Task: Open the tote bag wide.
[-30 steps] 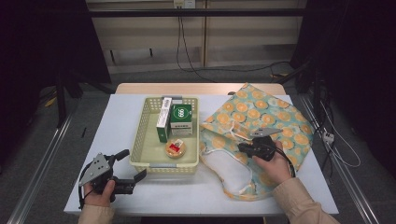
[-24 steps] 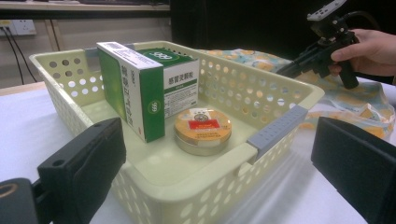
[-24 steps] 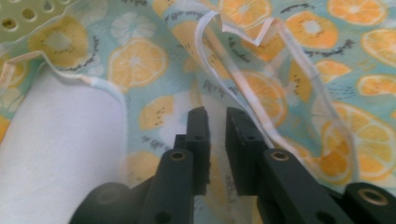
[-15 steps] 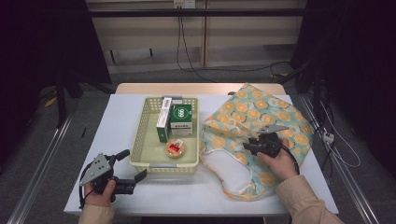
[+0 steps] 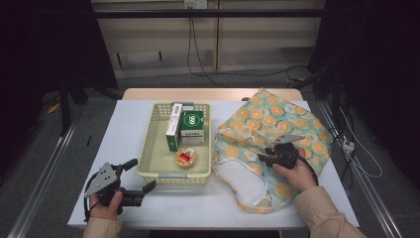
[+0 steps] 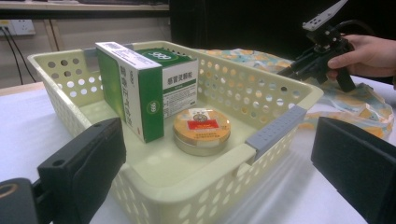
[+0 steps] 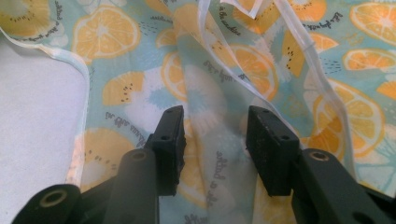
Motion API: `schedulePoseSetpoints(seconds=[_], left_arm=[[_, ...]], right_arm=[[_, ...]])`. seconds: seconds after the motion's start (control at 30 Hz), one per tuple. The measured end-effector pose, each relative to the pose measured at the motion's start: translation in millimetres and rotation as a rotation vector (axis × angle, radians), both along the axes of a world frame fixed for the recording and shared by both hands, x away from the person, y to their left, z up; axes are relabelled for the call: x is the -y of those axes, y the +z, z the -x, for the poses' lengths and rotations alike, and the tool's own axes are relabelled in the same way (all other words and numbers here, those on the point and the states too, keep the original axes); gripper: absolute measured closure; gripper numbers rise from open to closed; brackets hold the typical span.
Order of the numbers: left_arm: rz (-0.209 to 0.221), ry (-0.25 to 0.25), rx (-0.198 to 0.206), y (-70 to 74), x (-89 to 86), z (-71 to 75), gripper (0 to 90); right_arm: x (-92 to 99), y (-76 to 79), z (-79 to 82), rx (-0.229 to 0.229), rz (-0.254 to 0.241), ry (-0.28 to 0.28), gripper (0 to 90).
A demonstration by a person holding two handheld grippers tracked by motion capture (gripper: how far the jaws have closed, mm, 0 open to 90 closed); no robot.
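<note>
A cloth bag (image 5: pixel 267 119) printed with orange slices lies flat on the right of the white table (image 5: pixel 129 119). My right gripper (image 5: pixel 262 157) hovers over its middle. In the right gripper view the right gripper (image 7: pixel 215 140) stands open; its jaws have just been opening, with a loose fold of the bag (image 7: pixel 205 60) lying between them and no pad pressing on it. My left gripper (image 5: pixel 143 173) rests open at the front left, pointing at a pale yellow basket (image 5: pixel 148 148). The left gripper (image 6: pixel 215 172) has nothing between its jaws.
The basket (image 6: pixel 275 135) holds a tall green and white box (image 6: pixel 130 88), a second green box (image 6: pixel 180 79) behind it, and a round gold tin (image 6: pixel 201 130) with a red label. Beyond the table's far edge hang cables.
The right gripper's jaws have opened over the bag, and the hand shifted slightly to the right. The left gripper has stayed where it was.
</note>
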State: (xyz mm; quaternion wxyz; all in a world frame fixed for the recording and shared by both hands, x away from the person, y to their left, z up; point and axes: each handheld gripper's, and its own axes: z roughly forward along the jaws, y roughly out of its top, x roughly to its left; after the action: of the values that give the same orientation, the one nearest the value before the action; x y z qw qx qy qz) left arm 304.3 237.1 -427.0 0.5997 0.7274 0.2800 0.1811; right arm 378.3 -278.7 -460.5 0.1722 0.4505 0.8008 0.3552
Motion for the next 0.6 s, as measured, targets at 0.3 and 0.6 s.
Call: schedulePoseSetpoints(seconds=[0.3,0.6], left_arm=[[0.001,0.002,0.0,0.0,-0.2,-0.1,2.8],[-0.004,0.003,-0.001,-0.5,-0.3,-0.9,2.8]], right_arm=[[7.0,-0.6,-4.0,0.0,-0.012,-0.019,78.1],[2.4,0.6,-3.7,0.024,0.039,-0.029,90.0]])
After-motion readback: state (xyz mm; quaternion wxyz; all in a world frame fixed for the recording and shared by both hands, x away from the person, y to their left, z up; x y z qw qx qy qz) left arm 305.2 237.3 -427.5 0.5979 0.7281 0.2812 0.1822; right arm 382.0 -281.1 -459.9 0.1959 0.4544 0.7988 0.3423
